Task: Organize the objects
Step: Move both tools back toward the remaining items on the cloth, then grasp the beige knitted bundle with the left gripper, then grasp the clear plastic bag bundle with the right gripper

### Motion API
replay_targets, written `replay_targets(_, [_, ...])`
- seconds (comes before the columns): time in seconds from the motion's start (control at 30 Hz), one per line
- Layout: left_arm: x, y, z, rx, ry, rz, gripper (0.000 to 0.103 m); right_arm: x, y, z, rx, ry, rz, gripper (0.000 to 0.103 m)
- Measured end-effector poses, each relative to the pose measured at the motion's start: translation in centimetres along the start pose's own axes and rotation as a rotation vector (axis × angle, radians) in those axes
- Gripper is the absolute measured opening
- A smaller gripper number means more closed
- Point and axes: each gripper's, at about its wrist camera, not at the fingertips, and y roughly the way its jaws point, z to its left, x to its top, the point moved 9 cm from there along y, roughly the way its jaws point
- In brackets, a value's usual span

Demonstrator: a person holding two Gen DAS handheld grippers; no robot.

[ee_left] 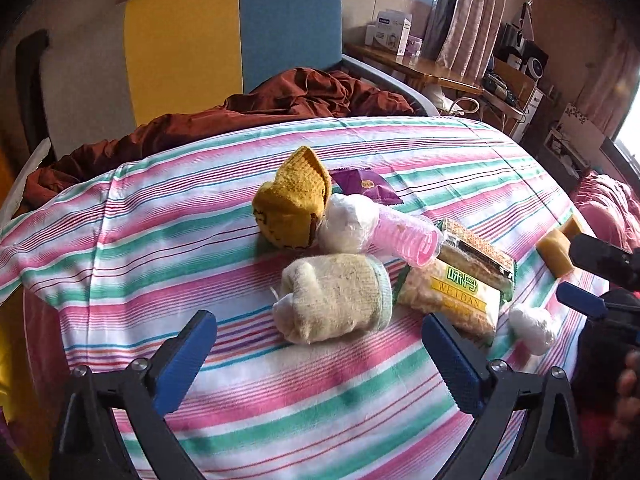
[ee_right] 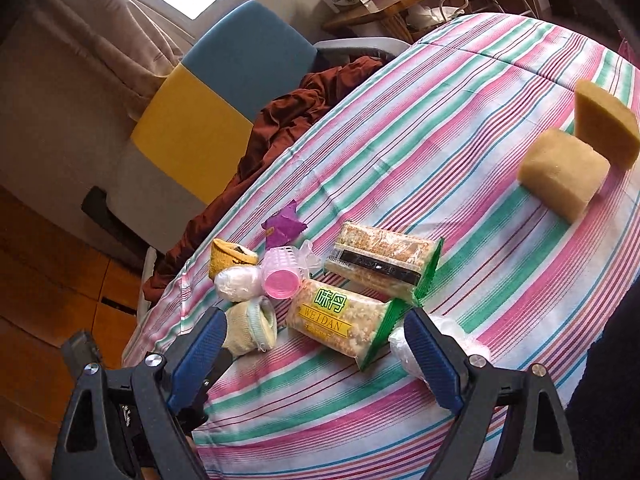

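On the striped sheet (ee_left: 280, 408) lies a cluster: a cream sock roll (ee_left: 332, 296), a yellow knit sock (ee_left: 292, 204), a white wrapped bundle (ee_left: 348, 224), a pink ribbed plastic tube (ee_left: 408, 240), a purple sachet (ee_left: 364, 184) and two snack packets (ee_left: 448, 300) (ee_left: 476, 252). My left gripper (ee_left: 318, 320) stands wide open, and the cream sock lies just ahead between its fingers, untouched. My right gripper (ee_right: 316, 320) is open over the near snack packet (ee_right: 340, 320); a white wrapped ball (ee_right: 400, 348) sits partly behind its right finger.
Two tan sponges (ee_right: 564, 172) (ee_right: 604, 128) stand at the far right of the sheet. A rust-brown cloth (ee_left: 280, 100) is bunched behind the sheet, before a yellow and blue chair (ee_left: 232, 36). A wooden desk (ee_left: 420, 64) with boxes stands beyond. The sheet drops away at left.
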Motion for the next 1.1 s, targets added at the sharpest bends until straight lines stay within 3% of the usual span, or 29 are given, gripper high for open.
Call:
replay_targets(0.13, [0.7, 3.2, -0.5, 0.040, 0.023, 0.041, 0.103, 0.0, 0.0, 0.0, 0.007, 0.004, 0.001, 0.092])
replay_targets(0.27, [0.8, 6.0, 0.4, 0.041, -0.026, 0.086, 0.102, 0.0, 0.0, -0.1, 0.007, 0.007, 0.007, 0.092])
replay_targets(0.4, [0.7, 5.9, 1.4, 0.012, -0.069, 0.046, 0.068, 0.1, 0.0, -0.2, 0.005, 0.011, 0.007, 0.092])
replay_targets(0.67, [-2.2, 3.0, 2.2, 0.002, -0.040, 0.009, 0.066, 0.2, 0.0, -0.6, -0.025, 0.021, 0.002, 0.092])
replay_targets(1.1, [-11.5, -4.3, 2.1, -0.024, -0.045, -0.027, 0.067, -0.2, 0.5, -0.8, -0.092, -0.010, 0.033, 0.092])
